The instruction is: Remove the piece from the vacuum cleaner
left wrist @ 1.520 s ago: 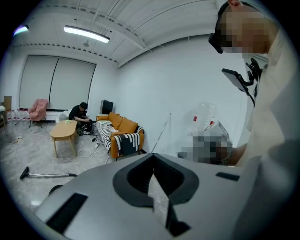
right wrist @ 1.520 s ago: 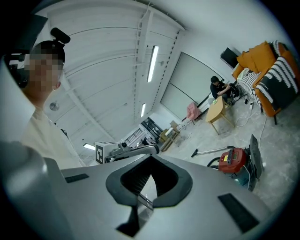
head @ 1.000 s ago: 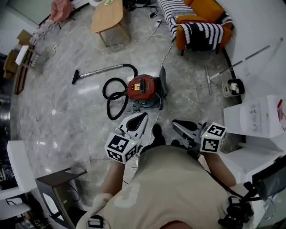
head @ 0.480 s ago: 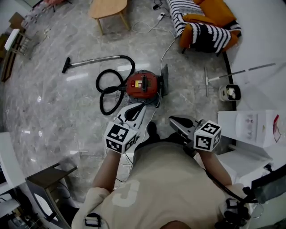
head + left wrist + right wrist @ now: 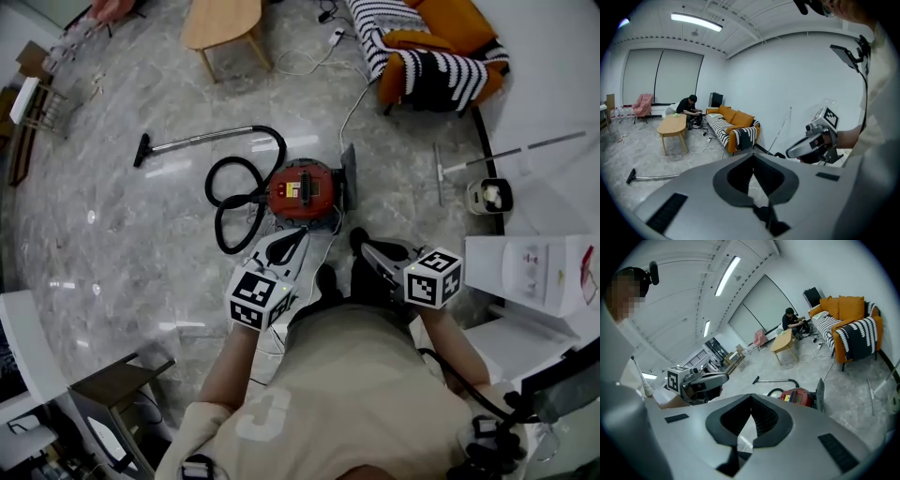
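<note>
The red vacuum cleaner (image 5: 302, 187) lies on the marble floor in front of me, with a grey flat panel (image 5: 349, 176) standing at its right side. Its black hose (image 5: 234, 202) loops to the left and runs into the metal wand (image 5: 202, 142). My left gripper (image 5: 298, 234) is shut and empty, its tip just short of the vacuum's near side. My right gripper (image 5: 359, 244) is also shut and empty, near the panel's lower end. In the right gripper view the vacuum cleaner (image 5: 799, 397) sits beyond the closed jaws of the right gripper (image 5: 751, 397), and the left gripper (image 5: 701, 380) shows at the left.
An orange sofa with a striped blanket (image 5: 427, 47) and a wooden table (image 5: 220, 23) stand at the back. A white cable (image 5: 352, 103) runs from the vacuum towards the sofa. A mop (image 5: 497, 155), a small bucket (image 5: 489, 195) and a white box (image 5: 534, 272) are at the right. A person (image 5: 794, 322) sits far back.
Both grippers have come forward and lower towards the vacuum cleaner, the right one swinging in towards the grey panel. Both jaws stayed shut and empty.
</note>
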Demonstrator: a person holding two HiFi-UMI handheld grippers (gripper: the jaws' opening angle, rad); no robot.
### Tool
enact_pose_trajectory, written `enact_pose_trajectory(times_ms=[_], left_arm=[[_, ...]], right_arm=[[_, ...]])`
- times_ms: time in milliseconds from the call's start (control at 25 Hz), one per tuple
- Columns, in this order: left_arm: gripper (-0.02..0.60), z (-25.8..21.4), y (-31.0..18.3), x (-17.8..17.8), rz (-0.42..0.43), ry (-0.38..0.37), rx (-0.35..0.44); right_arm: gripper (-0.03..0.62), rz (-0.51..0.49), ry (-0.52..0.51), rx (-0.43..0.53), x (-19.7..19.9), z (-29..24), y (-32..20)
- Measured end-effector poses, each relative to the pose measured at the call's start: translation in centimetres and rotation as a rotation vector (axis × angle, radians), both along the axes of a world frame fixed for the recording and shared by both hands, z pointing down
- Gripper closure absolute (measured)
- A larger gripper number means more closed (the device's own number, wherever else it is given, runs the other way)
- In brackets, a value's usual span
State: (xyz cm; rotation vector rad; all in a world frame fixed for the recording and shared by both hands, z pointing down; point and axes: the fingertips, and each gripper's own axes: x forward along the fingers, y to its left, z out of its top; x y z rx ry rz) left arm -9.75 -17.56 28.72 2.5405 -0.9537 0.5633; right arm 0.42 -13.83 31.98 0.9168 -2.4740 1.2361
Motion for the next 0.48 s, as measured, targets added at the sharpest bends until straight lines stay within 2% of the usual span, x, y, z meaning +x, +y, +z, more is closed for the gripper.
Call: enact_pose_trajectory(times_ms=[160, 480], left_arm=[[0.578, 1.2, -2.3, 2.0, 0.002, -0.060, -0.020], [0.578, 6.2, -7.4, 5.5, -0.001, -0.172, -0.073]], right_arm=[[0.592, 0.008, 0.008, -0.053, 2.1, 2.7, -2.7], [0.592, -0.061, 0.070, -0.133, 5.5, 9.3, -8.4]])
